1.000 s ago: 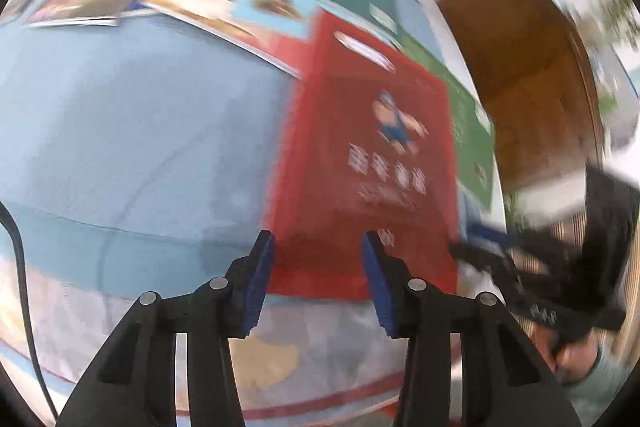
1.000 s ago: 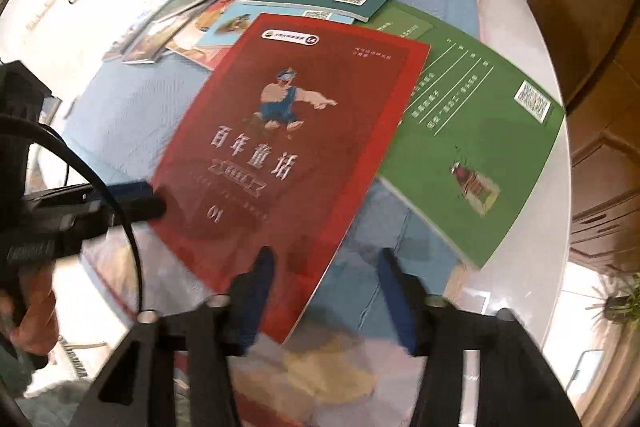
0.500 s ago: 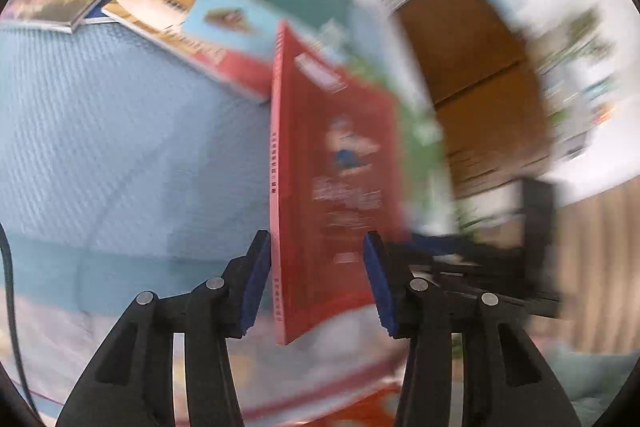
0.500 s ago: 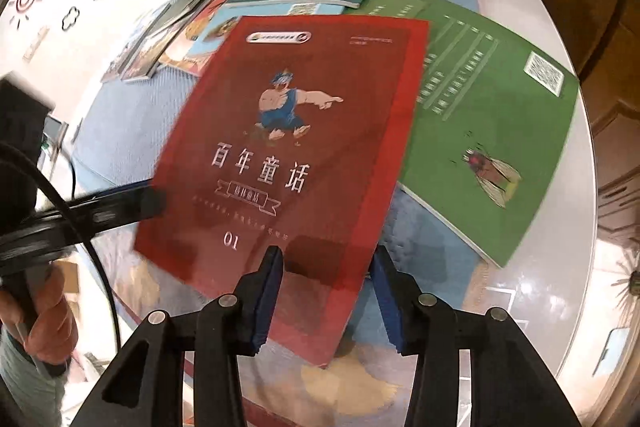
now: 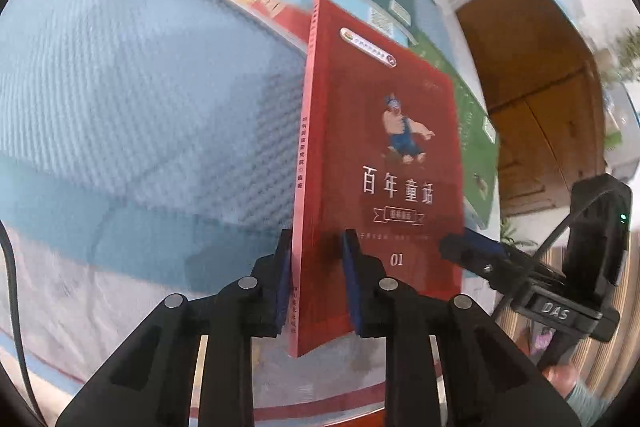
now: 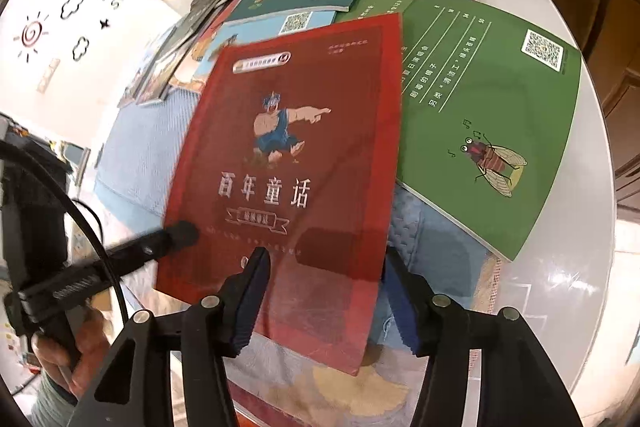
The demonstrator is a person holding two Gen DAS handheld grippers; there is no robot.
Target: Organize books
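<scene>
Left claw [image 5: 316, 283] clamping red book [image 5: 384, 163], spine upright

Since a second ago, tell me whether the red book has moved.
Yes. The red book has lifted off the green cicada book it overlapped, now raised on edge, spine in the left hand-held gripper, whose jaws just closed.

The lifted book [image 6: 288, 163] overlaps the book [image 6: 488, 115] lying right of it on the table [image 6: 580, 287].
</scene>
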